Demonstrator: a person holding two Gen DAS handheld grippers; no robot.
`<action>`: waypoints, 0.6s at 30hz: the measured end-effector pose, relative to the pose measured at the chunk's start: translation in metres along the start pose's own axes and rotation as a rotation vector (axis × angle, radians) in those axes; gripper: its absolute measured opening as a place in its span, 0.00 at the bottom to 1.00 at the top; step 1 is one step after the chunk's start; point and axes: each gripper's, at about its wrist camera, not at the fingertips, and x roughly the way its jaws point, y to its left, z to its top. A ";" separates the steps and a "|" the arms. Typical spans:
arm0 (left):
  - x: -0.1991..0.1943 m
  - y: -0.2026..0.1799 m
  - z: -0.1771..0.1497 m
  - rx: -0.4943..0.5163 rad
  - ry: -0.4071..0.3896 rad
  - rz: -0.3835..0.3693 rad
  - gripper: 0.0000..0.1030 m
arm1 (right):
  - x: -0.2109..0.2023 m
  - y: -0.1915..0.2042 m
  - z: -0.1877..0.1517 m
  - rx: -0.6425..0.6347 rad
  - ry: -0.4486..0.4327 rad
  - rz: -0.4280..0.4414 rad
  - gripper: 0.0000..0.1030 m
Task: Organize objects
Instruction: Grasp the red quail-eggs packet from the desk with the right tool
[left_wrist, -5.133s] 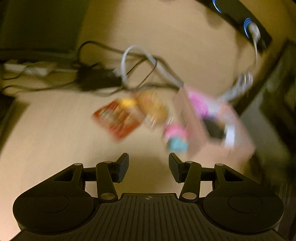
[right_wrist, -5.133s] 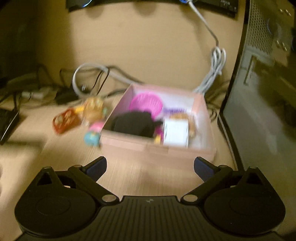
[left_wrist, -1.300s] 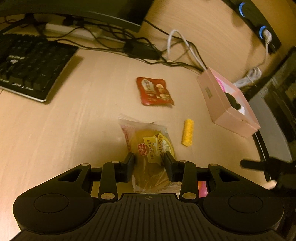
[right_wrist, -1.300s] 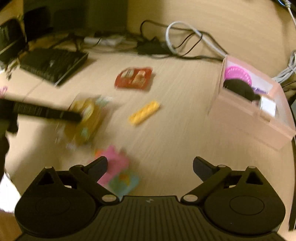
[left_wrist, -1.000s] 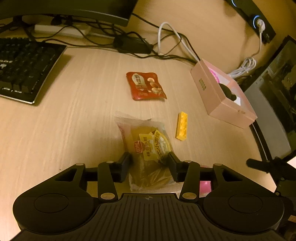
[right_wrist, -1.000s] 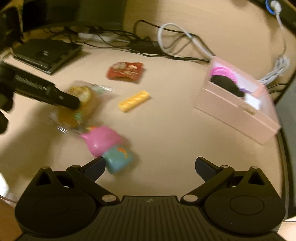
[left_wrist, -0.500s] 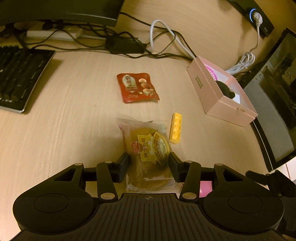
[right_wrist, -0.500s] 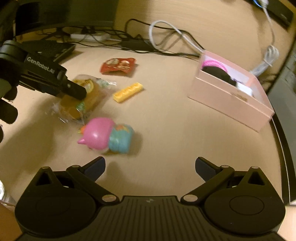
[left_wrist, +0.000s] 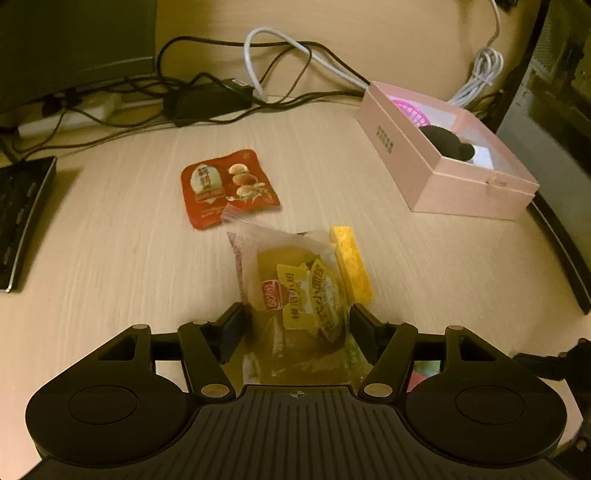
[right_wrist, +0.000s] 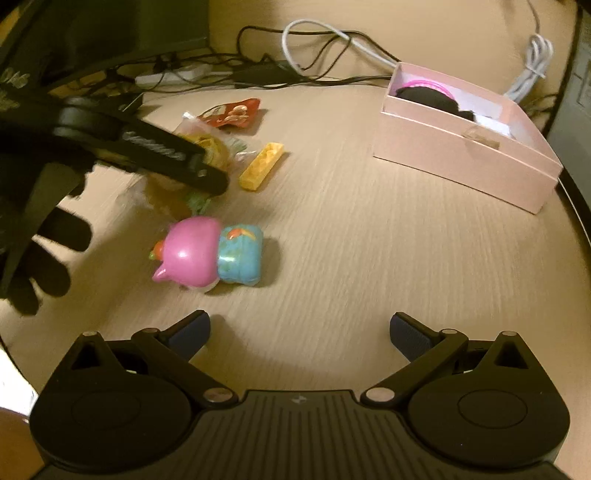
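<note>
A wrapped yellow pastry (left_wrist: 295, 284) lies on the wooden desk between the fingers of my left gripper (left_wrist: 297, 326). Its jaws are opening, and the pads stand just off the wrapper's sides. A yellow brick (left_wrist: 351, 264) rests against the wrapper's right edge. Farther back lies a red snack sachet (left_wrist: 225, 186). At the right an open pink box (left_wrist: 417, 162) holds a black item and a pink disc. My right gripper (right_wrist: 299, 332) hovers open and holds nothing. Just beyond it, a pink and blue toy figure (right_wrist: 210, 254) lies on its side.
A black-gloved hand (right_wrist: 40, 221) holds the left gripper at the left of the right wrist view. A keyboard (left_wrist: 22, 218) sits at the far left. Tangled cables (left_wrist: 221, 99) run along the back. A dark computer case (left_wrist: 554, 110) stands right of the box.
The left gripper's jaws have spread apart around the pastry and it has shifted toward the pink box; the wrapper now touches the yellow brick. The right gripper has come closer to the toy.
</note>
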 end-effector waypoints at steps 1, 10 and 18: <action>0.001 -0.001 0.001 -0.012 0.002 0.006 0.66 | 0.000 -0.001 0.001 -0.010 0.005 0.009 1.00; -0.008 0.012 -0.006 -0.144 -0.016 0.019 0.55 | 0.004 -0.005 0.003 -0.060 -0.004 0.051 1.00; -0.023 0.024 -0.017 -0.217 0.005 0.000 0.55 | 0.004 0.006 0.022 -0.100 0.000 0.185 1.00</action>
